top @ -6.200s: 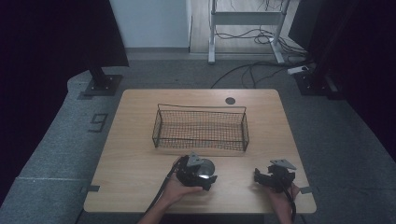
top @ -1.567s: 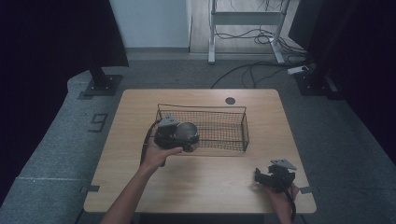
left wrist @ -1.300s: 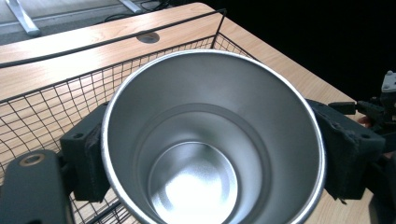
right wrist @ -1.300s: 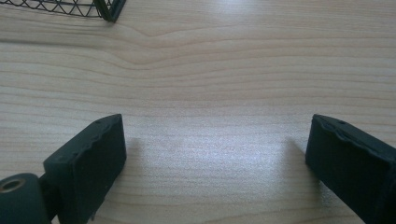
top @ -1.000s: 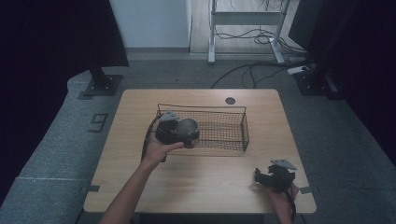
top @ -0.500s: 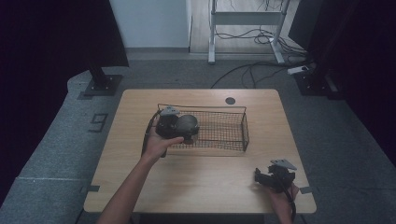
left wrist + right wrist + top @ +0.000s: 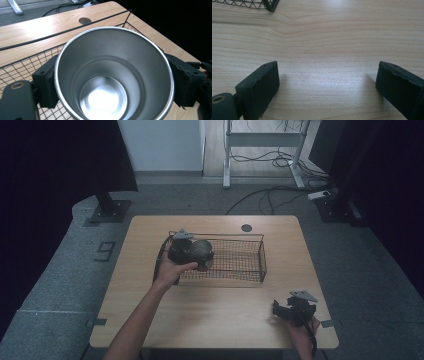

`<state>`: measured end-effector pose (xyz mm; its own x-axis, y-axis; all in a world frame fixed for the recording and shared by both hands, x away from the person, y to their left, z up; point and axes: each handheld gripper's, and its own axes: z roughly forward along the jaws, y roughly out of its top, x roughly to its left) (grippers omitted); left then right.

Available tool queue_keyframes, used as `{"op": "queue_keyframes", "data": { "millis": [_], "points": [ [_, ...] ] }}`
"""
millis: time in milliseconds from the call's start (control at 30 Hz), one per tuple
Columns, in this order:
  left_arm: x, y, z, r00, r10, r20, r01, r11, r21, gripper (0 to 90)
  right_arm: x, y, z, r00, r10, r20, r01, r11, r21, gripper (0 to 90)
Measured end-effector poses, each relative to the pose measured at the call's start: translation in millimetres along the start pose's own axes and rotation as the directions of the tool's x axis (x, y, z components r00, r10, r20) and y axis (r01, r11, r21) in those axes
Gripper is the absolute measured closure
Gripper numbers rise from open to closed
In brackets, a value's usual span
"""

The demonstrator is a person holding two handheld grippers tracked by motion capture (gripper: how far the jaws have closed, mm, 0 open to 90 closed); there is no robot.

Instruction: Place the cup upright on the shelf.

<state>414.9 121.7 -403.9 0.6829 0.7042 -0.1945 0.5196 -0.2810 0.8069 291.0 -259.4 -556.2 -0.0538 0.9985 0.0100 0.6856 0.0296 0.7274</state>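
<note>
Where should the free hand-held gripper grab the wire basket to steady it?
Clamp the wire basket on its top rim wire near the right front corner, coming from above with the right hand-held gripper. The mesh walls are thin and upright, so open jaws can likely straddle the rim.

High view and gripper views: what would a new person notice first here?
First, the shiny metal cup, clamped between the pads of the left gripper over the left end of the wire basket. Next, the right gripper, jaws wide apart, low at the table's near right corner.
</note>
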Motion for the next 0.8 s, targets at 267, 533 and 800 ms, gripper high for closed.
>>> {"op": "queue_keyframes", "data": {
  "millis": [267, 533, 800],
  "points": [
    [7.8, 5.6, 2.8, 0.9999, -0.004, -0.012, 0.004, 1.0000, 0.005, 14.4, 0.0, 0.0, 0.0, 1.0000, 0.000, 0.000, 0.000, 1.0000, 0.000, 5.0],
    [14.7, 6.8, 11.1, 0.9991, 0.001, -0.043, 0.001, 0.9996, 0.027, 14.4, 0.0, 0.0, 0.0, 1.0000, 0.000, 0.000, 0.000, 1.0000, 0.000, 5.0],
    [18.8, 5.2, 24.6, 0.9985, 0.004, -0.055, -0.002, 0.9991, 0.042, 14.4, 0.0, 0.0, 0.0, 1.0000, 0.000, 0.000, 0.000, 1.0000, 0.000, 5.0]
  ]
}}
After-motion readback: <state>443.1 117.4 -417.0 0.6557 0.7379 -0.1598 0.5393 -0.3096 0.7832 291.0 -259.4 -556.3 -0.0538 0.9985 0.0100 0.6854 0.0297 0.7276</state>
